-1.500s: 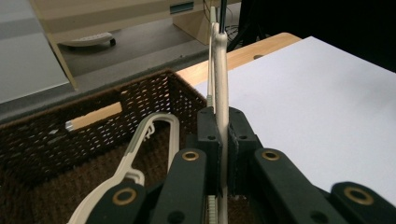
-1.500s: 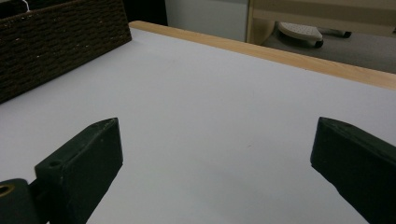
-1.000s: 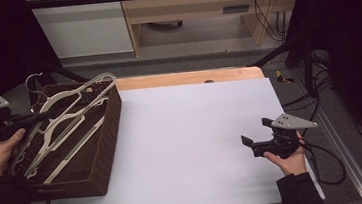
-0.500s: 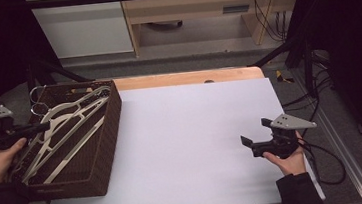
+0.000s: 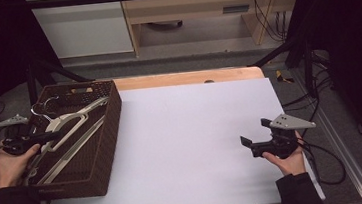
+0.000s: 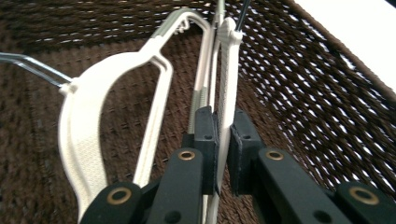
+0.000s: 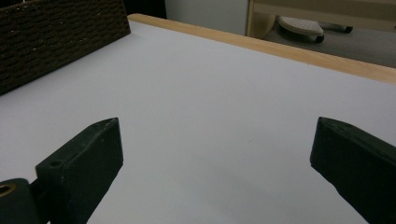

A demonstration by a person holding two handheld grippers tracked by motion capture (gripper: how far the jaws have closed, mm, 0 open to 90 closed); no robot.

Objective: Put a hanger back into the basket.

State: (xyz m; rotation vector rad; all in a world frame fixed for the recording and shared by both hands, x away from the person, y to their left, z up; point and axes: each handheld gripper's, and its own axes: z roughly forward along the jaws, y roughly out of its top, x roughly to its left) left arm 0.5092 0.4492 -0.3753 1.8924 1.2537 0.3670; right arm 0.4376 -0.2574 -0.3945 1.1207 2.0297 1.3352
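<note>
The left gripper [image 6: 223, 140] is clamped on a bar of a white hanger [image 6: 229, 65], holding it down inside the brown wicker basket [image 5: 109, 134] at the table's left edge. Another white hanger [image 6: 88, 140] lies just beside it. Well apart, the right gripper [image 5: 253, 144] rests on the white table [image 5: 187, 131], jaws spread wide with nothing between them.

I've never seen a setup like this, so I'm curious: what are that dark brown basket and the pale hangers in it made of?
The dark brown rectangular woven basket looks like wicker or rattan, perhaps synthetic: tight matte strands with light showing through the gaps. The cream-coloured clothes hangers look like moulded plastic, with a fine textured surface and smooth edges. Their hooks seem to be shiny metal wire.
</note>
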